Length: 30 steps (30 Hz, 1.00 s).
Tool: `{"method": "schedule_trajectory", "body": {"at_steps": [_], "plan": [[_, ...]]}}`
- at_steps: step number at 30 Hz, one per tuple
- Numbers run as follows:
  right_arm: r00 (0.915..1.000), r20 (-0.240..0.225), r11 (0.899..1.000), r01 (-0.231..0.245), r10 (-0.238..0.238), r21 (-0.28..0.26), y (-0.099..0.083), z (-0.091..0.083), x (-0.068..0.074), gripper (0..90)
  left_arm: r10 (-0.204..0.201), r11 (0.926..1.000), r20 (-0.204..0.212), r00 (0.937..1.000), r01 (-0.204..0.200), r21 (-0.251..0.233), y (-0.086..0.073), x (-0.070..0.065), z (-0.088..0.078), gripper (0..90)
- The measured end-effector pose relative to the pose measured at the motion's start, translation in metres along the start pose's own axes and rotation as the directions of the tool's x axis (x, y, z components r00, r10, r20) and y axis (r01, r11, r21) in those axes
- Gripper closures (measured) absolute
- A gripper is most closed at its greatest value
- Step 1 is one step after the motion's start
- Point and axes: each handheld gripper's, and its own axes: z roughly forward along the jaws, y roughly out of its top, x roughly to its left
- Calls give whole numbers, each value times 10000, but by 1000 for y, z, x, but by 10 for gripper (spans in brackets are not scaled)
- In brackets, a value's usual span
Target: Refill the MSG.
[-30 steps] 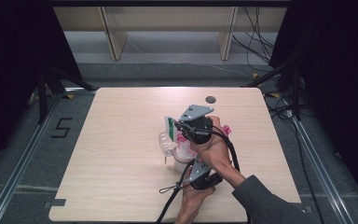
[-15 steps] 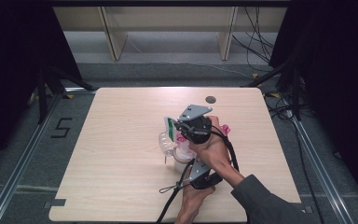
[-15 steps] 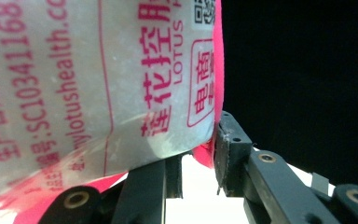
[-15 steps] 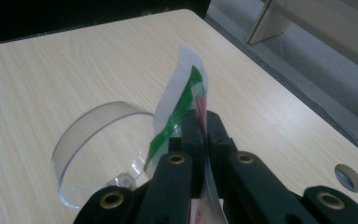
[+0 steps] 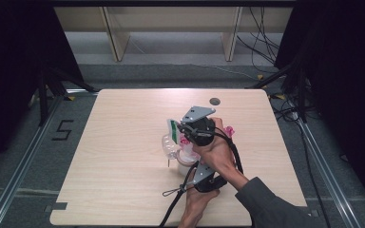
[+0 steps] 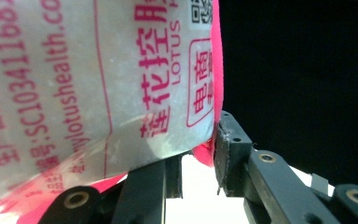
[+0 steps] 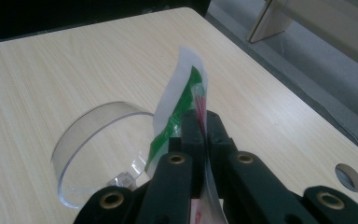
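Pink-printed plastic is what we're working on: a packet (image 6: 98,88) with red lettering on a pale face and a pink edge, sitting mid-table on the wooden table (image 5: 123,142), a bit right of centre in the high view.

Our left gripper (image 6: 198,163) has its jaws closed on the packet's lower corner; in the left gripper view the pink seam is pressed vs. the right jaw's pad, w/ the pale film bulging over the other jaw. In the high view that gripper is the nearer one, low by the table's front edge, w/ its cable trailing toward us.

Our right gripper (image 7: 204,135) is clamped fully shut on the packet's top strip (image 7: 182,102), a thin white flap w/ a green band standing upright out of the jaws. In the high view the right gripper (image 5: 190,130) lies farther from us, grey plate on top, our hand wrapped round it.

Just left of the packet sits a clear plastic cup (image 7: 93,149), rim facing the right gripper's camera; looks tipped over, can't tell for sure. A small dark hole (image 5: 214,101) marks the table near its far edge.

Vs. a sec ago: nothing differs. Both hands, both grips, packet and cup are all where they were.
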Motion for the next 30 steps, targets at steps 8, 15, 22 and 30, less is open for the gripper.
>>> {"method": "schedule_trajectory", "body": {"at_steps": [8,15,22,30], "plan": [[9998,50,9998,-188,188,50,1,-1,1,900,22,10000,-15,10000,-22,-23,1,0,0,742],[9998,-5,9997,-188,188,123,1,-1,1,900,41,10000,-24,10000,-41,-78,1,0,0,741],[10000,77,10000,-26,25,75,1,1,1,900,23,9999,-198,9998,-20,171,1,0,0,742],[9998,110,9998,-186,186,-12,0,1,1,900,-74,9999,-17,10000,74,-99,-1,1,1,743]]}}
